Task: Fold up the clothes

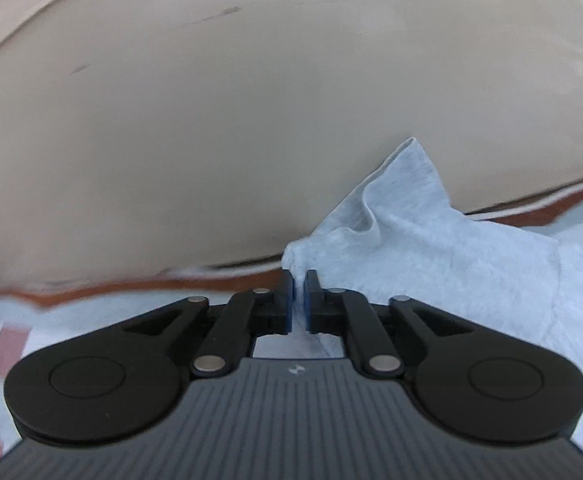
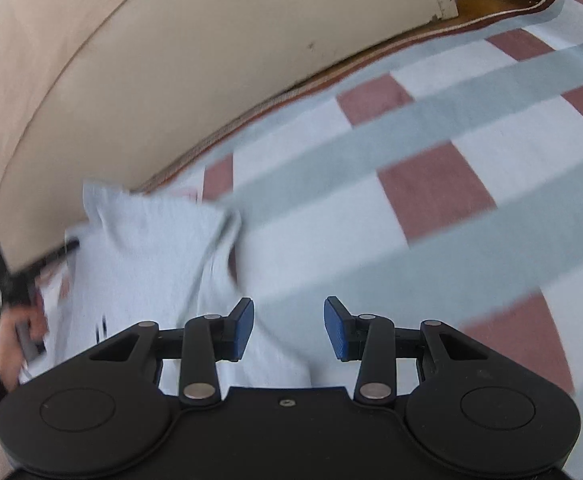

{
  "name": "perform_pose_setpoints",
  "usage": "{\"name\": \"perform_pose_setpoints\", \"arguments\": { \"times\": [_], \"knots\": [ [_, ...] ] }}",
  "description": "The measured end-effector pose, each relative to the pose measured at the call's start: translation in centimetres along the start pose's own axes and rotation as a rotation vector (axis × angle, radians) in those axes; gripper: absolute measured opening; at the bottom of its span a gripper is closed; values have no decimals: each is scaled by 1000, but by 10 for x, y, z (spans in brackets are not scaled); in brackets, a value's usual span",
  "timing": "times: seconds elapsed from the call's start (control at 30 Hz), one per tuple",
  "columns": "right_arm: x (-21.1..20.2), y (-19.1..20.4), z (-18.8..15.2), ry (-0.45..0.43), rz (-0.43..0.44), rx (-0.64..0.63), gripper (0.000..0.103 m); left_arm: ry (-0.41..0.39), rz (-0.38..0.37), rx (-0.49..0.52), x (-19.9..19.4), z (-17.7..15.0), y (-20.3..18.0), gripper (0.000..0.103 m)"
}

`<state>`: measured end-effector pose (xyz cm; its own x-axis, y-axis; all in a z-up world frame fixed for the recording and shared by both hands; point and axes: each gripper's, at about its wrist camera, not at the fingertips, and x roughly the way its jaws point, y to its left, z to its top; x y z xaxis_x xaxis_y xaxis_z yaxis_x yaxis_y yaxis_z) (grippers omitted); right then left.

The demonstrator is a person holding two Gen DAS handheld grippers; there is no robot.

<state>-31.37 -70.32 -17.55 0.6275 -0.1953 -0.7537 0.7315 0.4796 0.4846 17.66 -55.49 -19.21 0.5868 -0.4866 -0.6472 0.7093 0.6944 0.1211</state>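
Light grey garment [image 1: 431, 248] lies bunched on the checked cover [image 2: 371, 184]; left gripper [image 1: 300, 280] pinches its edge, right gripper [image 2: 289, 312] hangs spread over it. I'd keep tension, lift smoothly.

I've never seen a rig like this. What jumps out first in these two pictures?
The left gripper stands out first: its blue pads are pinched shut on a bunched edge of the pale grey garment, low in the left wrist view. In the right wrist view, the right gripper hangs open over that garment, which lies on a rug checked in grey, white and reddish brown, beside a cream sofa.
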Motion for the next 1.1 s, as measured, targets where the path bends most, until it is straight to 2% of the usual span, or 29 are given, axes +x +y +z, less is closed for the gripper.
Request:
{"name": "perform_pose_setpoints", "arguments": {
  "times": [0.03,0.1,0.17,0.37,0.4,0.43,0.47,0.53,0.6,0.63,0.77,0.9,0.97,1.0,1.1],
  "knots": [
    [-2,1,-9,12,-3,-7,45,10,10,-21,-6,1,4,38],
    [-1,3,-19,2,-10,-20,45,10,-10,-48,-26,0,12,54],
    [0,6,-29,-10,-17,-32,45,13,-56,-50,-53,-2,19,54],
    [5,15,-58,-46,-38,-69,46,115,-141,3,-123,-29,19,55],
    [8,20,-57,-40,-39,-95,40,127,-149,4,-135,-37,21,57],
    [10,29,-59,-43,-66,-135,8,140,-163,1,-147,-46,24,59],
    [12,39,-60,-47,-97,-177,8,151,-173,0,-157,-56,26,59],
    [1,53,-68,-121,-161,-224,5,169,-172,4,-177,-75,32,59],
    [-17,55,-71,-182,-261,-222,5,192,-144,28,-202,-91,40,59],
    [-19,50,-70,-174,-274,-216,4,206,-131,43,-211,-99,42,59],
    [-9,37,-71,-121,-315,-196,3,281,-147,104,-240,-135,48,60],
    [-2,37,-71,-114,-364,-158,8,376,-172,126,-253,-167,54,60],
    [-6,33,-64,-94,-373,-105,31,398,-159,118,-258,-174,60,60],
    [-14,29,-63,-96,-351,-53,35,402,-149,113,-261,-175,62,60],
    [-52,17,-68,-86,-176,103,36,387,-140,90,-269,-173,67,61]
  ]
}}
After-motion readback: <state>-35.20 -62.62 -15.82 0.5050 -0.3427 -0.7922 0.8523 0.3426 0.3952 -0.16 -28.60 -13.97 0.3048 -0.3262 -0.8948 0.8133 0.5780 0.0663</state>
